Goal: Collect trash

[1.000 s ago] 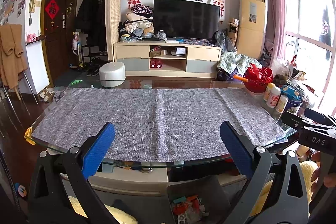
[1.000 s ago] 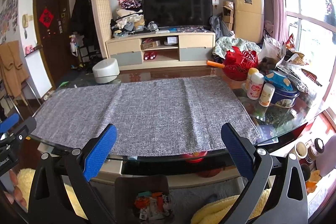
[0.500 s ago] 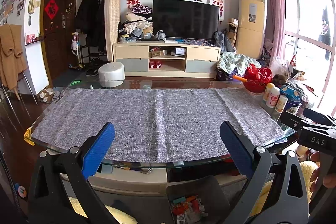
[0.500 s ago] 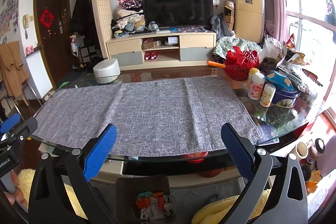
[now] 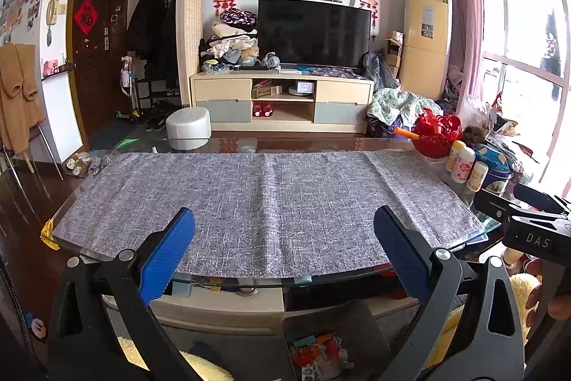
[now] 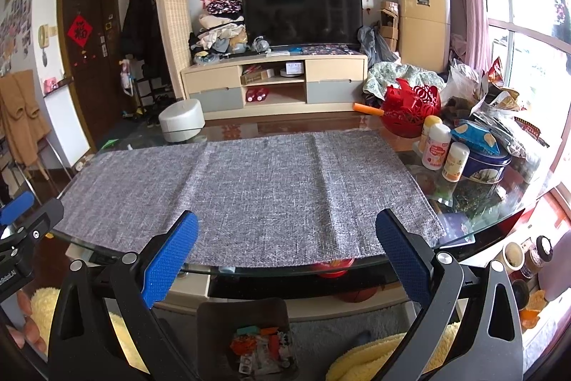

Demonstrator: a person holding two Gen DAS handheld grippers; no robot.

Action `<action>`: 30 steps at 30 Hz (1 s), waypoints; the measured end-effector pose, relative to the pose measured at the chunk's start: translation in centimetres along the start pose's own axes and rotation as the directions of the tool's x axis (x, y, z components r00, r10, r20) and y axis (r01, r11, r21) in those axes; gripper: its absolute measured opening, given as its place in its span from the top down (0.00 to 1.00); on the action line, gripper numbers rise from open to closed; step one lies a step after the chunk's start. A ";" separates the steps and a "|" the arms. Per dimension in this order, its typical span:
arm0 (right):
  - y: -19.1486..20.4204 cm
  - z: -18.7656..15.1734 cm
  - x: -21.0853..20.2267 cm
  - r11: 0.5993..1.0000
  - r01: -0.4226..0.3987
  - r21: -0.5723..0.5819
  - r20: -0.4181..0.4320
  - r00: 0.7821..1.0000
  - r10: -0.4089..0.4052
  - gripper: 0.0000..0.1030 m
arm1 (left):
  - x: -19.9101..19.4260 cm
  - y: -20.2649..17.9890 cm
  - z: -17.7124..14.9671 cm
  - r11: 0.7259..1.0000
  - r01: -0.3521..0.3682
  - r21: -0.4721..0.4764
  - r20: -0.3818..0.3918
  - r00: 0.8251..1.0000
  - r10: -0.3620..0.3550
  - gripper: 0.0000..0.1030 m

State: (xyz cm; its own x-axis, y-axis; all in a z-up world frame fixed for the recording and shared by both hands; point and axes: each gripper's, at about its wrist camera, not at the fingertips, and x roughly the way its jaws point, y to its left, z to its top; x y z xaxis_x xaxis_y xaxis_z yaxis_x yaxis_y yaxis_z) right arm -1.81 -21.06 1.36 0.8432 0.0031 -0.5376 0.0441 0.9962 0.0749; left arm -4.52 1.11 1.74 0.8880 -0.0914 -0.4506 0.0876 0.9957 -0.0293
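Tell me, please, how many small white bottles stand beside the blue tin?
3. A tall bottle in the middle, another bottle behind it near the red basket, and the shortest bottle nearest the blue tin. The bags may hide more.

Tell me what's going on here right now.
A person holds a claw in each hand at the near edge of a glass table covered by a grey cloth. The left claw and right claw are both open and empty. A bin below already holds colourful trash.
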 end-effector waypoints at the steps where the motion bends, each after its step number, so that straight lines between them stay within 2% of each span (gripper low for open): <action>1: 0.0 0.0 0.0 1.000 0.000 0.000 0.000 1.000 0.000 0.03 | 0.0 0.0 0.0 1.000 0.002 -0.002 -0.001 1.000 -0.002 0.08; 5: -0.1 0.0 0.0 1.000 0.002 -0.001 0.000 1.000 -0.002 0.03 | 0.3 0.0 0.0 1.000 0.013 -0.018 -0.017 1.000 -0.013 0.08; 9: -0.3 0.1 0.4 1.000 0.004 0.000 -0.012 1.000 -0.004 0.03 | 0.1 -0.4 -0.1 0.999 -0.031 0.008 -0.004 1.000 0.031 0.08; 16: -0.4 0.0 0.5 1.000 0.005 0.002 -0.009 1.000 -0.005 0.03 | 0.4 0.0 -0.2 1.000 -0.011 -0.028 -0.026 1.000 0.011 0.08; 24: -0.9 -0.2 1.0 1.000 -0.002 0.009 -0.025 1.000 0.003 0.03 | 0.2 0.1 -0.5 0.999 0.019 -0.042 -0.004 1.000 -0.019 0.08; 30: -1.2 -0.3 1.0 1.000 0.002 0.011 -0.023 1.000 -0.002 0.03 | 0.5 0.1 -0.4 0.999 0.000 -0.037 -0.021 1.000 -0.001 0.08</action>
State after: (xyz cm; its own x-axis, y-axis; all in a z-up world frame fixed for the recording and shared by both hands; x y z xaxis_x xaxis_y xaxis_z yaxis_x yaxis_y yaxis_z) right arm -1.18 -22.24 0.50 0.8305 0.0034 -0.5569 0.0519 0.9952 0.0835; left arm -4.22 1.21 1.17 0.8784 -0.0919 -0.4689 0.0710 0.9955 -0.0621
